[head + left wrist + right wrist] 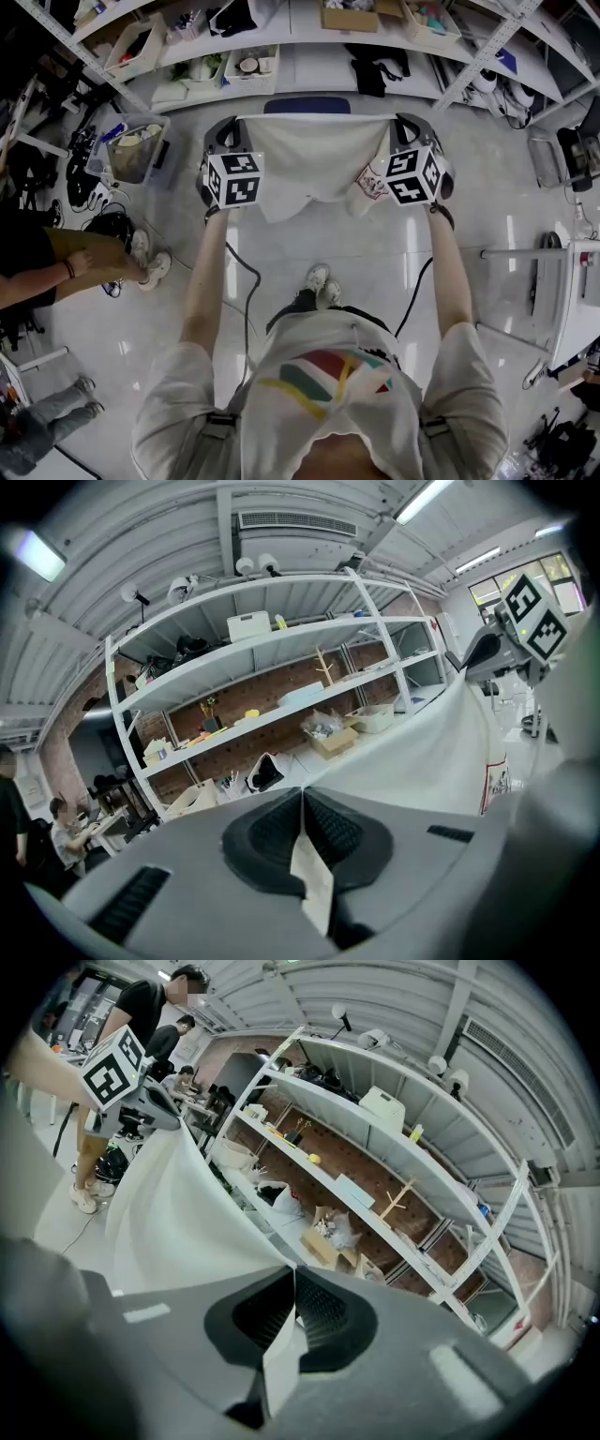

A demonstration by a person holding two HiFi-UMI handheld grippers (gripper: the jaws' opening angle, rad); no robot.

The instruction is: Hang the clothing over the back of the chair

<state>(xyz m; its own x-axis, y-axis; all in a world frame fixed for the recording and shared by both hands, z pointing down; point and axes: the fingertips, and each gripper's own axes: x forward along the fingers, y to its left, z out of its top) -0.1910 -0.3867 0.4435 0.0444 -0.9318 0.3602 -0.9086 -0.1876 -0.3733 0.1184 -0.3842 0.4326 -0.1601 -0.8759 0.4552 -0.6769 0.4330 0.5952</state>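
A white garment [314,159] is stretched flat between my two grippers, with a small print near its right hem. My left gripper [223,127] is shut on its left top corner and my right gripper [405,124] on its right top corner. Just beyond the cloth's top edge shows the blue back of the chair [307,104]; the rest of the chair is hidden behind the garment. In the left gripper view the jaws [302,803] pinch a fold of the cloth [422,752]. In the right gripper view the jaws [292,1283] pinch the cloth [178,1213] too.
Long white shelves [309,56] with boxes and bins run behind the chair. A clear plastic bin [136,150] stands on the floor at the left. A person [56,267] is at the left edge. A white table frame [572,300] stands at the right.
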